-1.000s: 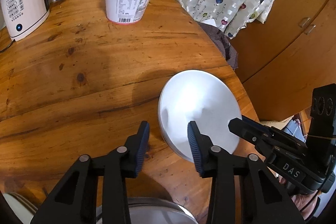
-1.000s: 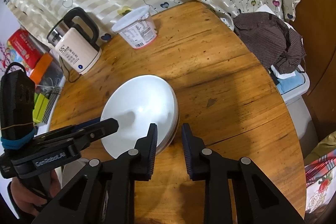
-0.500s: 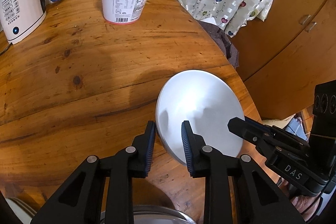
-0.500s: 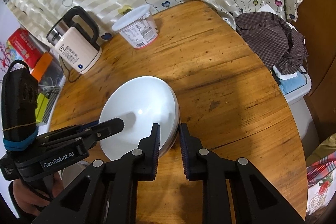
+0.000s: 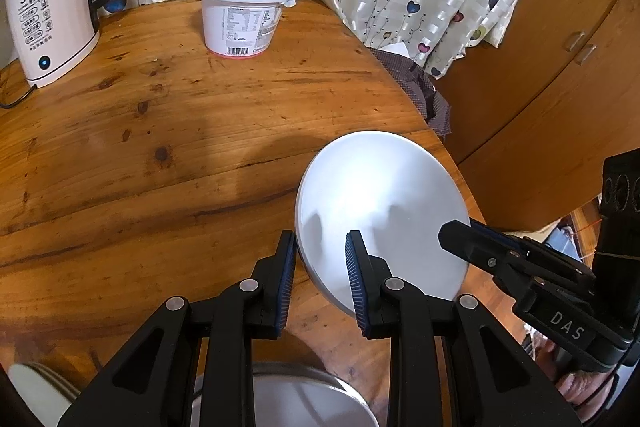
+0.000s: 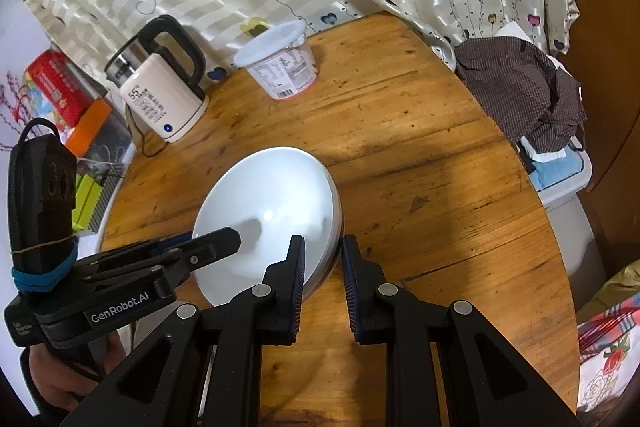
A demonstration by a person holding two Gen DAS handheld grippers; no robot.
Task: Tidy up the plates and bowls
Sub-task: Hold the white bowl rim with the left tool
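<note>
White bowl (image 5: 384,215) sits tilted on the round wooden table (image 5: 168,131), well clear of the yogurt tub (image 5: 242,15); left gripper (image 5: 320,279) and right gripper (image 6: 322,283) jaws each pinch its rim on opposite sides.

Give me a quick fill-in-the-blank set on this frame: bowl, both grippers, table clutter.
1. Both grippers grip the rim of the white ____.
2. The left gripper and the right gripper hold it from ____ sides.
3. The digits printed on the kettle read ____.
4. The lidded white tub stands on the wooden ____, beside the kettle.

Missing words: bowl; opposite; 55; table
</note>
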